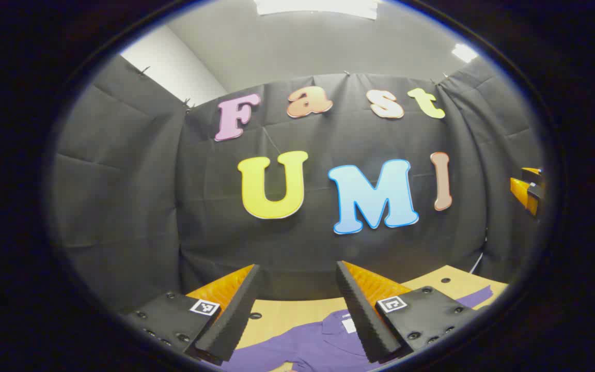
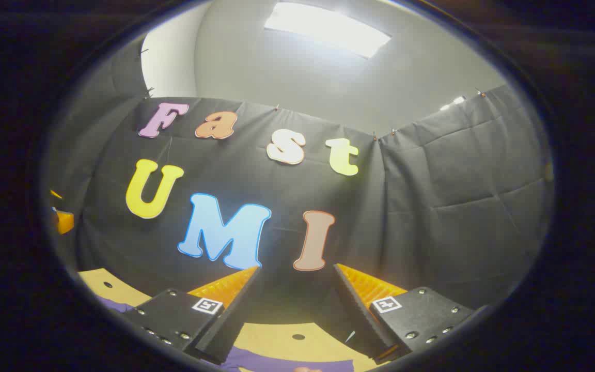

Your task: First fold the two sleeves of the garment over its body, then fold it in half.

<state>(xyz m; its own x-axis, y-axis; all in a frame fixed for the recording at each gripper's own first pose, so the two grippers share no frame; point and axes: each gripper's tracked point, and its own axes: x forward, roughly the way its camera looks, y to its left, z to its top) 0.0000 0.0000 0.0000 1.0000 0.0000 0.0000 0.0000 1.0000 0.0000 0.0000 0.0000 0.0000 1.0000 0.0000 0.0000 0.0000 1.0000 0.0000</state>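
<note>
With both cameras tilted up at the booth wall, I read my left tongs [image 1: 297, 289] and right tongs [image 2: 297, 292] as spread, empty; the purple fabric garment [image 1: 308, 346] lies flat on the tan tabletop [image 1: 287, 312] below.

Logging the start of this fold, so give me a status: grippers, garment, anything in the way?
Left gripper open, raised over the purple garment. Right gripper open, empty. Garment flat on the table, no fold visible. Nothing seen blocking.

Left gripper [image 1: 297, 271] and right gripper [image 2: 297, 271] both raised, jaws spread apart.
</note>
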